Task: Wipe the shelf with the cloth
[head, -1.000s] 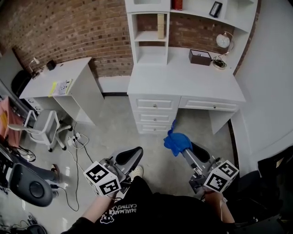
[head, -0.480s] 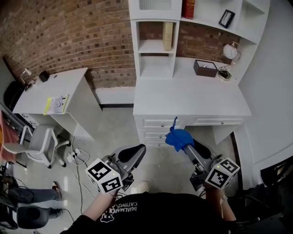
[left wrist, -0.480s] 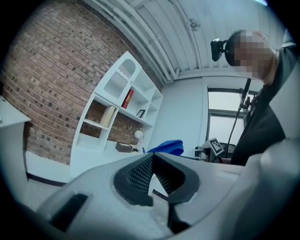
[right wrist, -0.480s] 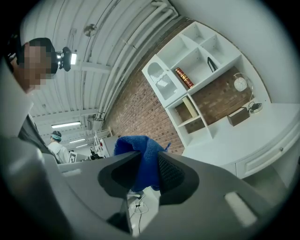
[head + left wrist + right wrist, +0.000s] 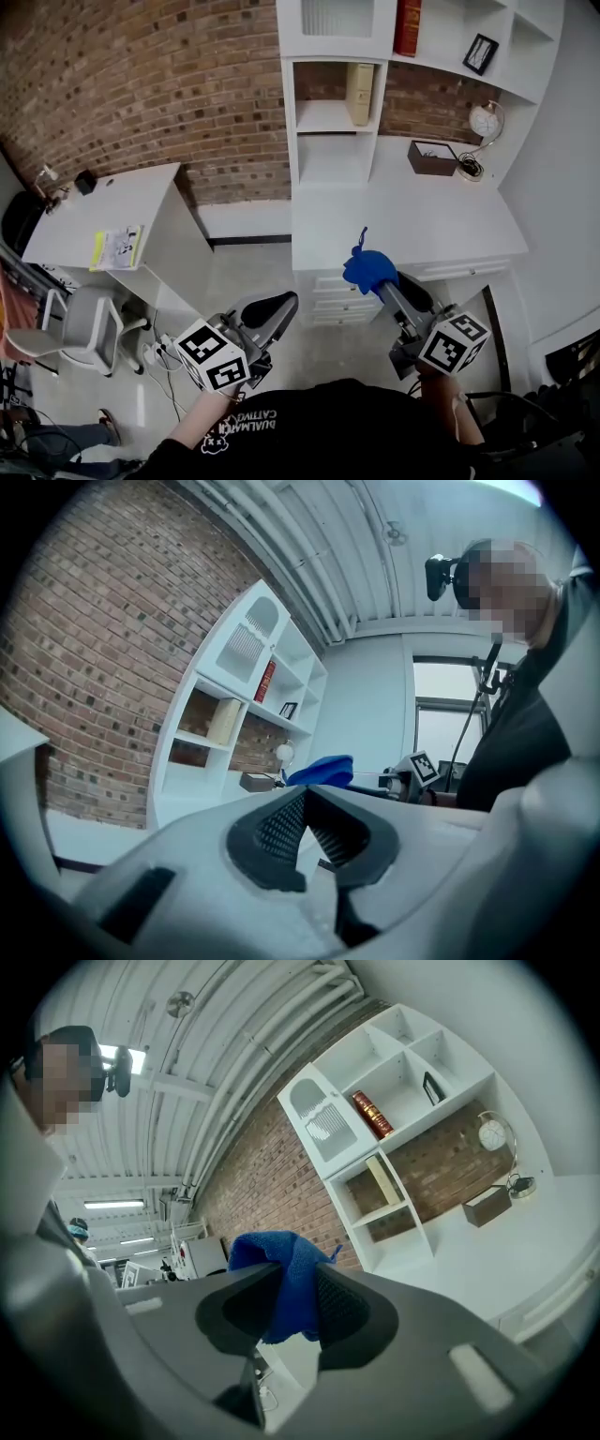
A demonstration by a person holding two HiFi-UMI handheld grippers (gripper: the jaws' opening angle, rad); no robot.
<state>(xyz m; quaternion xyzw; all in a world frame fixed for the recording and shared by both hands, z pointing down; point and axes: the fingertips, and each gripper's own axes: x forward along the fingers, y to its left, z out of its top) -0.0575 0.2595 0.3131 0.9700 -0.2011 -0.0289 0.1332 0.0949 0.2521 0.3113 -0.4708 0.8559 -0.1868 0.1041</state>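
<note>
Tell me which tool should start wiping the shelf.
Right. The right tool is shut on the blue cloth and sits nearer the shelf; the left tool is shut and empty.

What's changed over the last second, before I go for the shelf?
The person has stepped closer to the white desk: the right gripper, jaws shut on the blue cloth, now reaches its front edge instead of hanging over the floor. Nothing taken or released. The left gripper stays low, shut and empty.

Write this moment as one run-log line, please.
left hand-held gripper: shut, empty | right hand-held gripper: shut on blue cloth | shelf: blue cloth not touching it
</note>
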